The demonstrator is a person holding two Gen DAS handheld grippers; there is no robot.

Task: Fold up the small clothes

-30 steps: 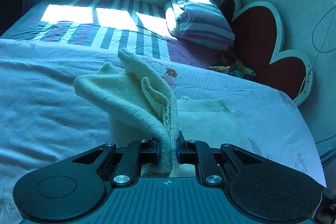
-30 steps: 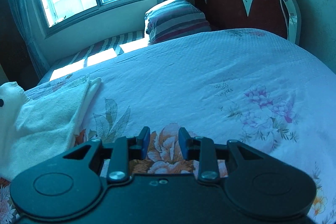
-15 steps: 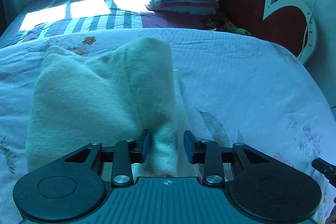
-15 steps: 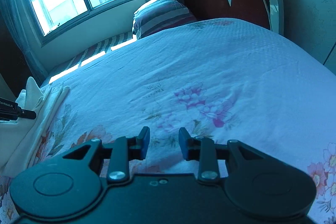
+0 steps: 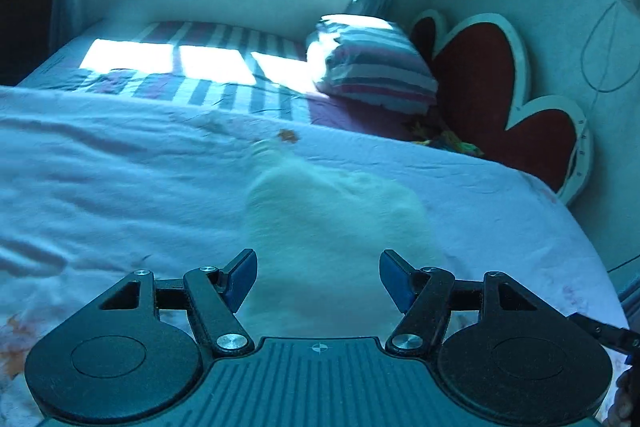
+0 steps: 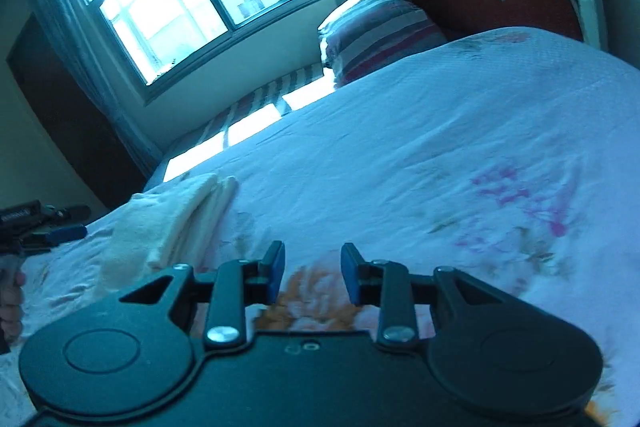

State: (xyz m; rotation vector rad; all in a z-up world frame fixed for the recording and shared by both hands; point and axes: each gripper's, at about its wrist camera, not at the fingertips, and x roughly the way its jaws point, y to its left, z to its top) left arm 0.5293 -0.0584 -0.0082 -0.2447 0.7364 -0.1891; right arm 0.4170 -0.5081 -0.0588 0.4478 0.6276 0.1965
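1. The bed (image 5: 120, 195) fills both views, and the cream garment (image 5: 332, 227) lies on its floral cover, blurred in the left view and lying as a layered pile in the right view (image 6: 172, 223).
2. Step in hand, as I judge it: 1 fold has been laid down and let go, so the garment is part-folded, not finished.
3. Next move, as I judge it: pick a fresh edge or corner, pinch only the layers meant to move, and carry them over without dragging the pile out of square.
4. Left gripper (image 5: 318, 277): its jaws have just been opening and stand wide. The garment lies ahead between them, but the pads do not press it.
5. Right gripper (image 6: 312, 273): jaws part-open with a clear gap, holding nothing, over bare cover beside the garment.
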